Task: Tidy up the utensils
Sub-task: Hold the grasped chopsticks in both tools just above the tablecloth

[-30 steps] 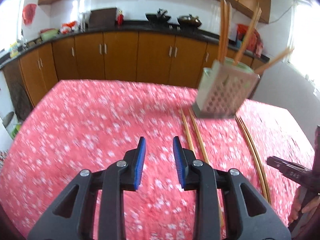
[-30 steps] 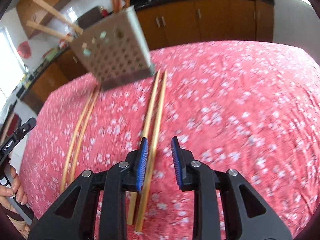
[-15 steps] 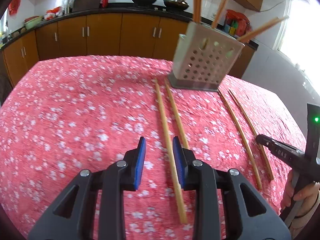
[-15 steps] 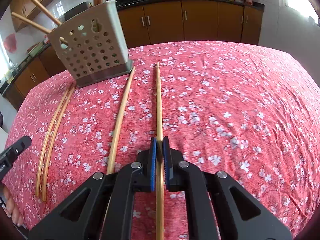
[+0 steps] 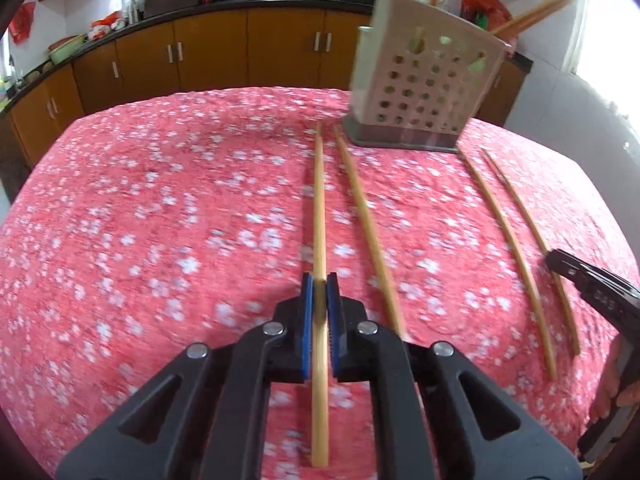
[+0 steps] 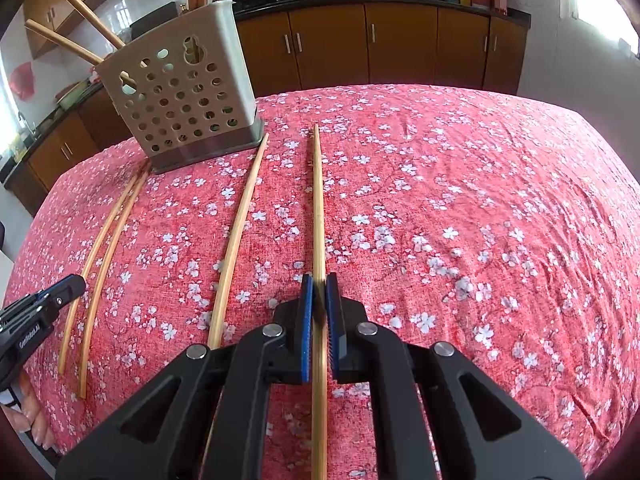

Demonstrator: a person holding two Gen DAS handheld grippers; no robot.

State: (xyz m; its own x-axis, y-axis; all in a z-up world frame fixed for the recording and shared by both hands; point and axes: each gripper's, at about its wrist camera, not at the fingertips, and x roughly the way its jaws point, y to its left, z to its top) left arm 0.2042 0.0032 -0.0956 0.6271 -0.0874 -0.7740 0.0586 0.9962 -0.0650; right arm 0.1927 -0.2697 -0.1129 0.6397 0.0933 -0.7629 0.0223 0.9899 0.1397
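Left gripper (image 5: 319,300) is clamping a bamboo chopstick (image 5: 319,200) between its blue pads, near the thick end, so the stick is pointing straight ahead of it. Right gripper (image 6: 319,300) is pinching a second chopstick (image 6: 318,200) in the same way. Both are probably being held lengthwise for tipping upright into the perforated chopstick holder (image 5: 420,92), which is standing ahead and already keeping several sticks. Other loose chopsticks (image 6: 236,232) are lying beside on the floral tablecloth (image 6: 480,220). White lettering (image 6: 28,336) is showing on the left gripper's body, too small for reading.
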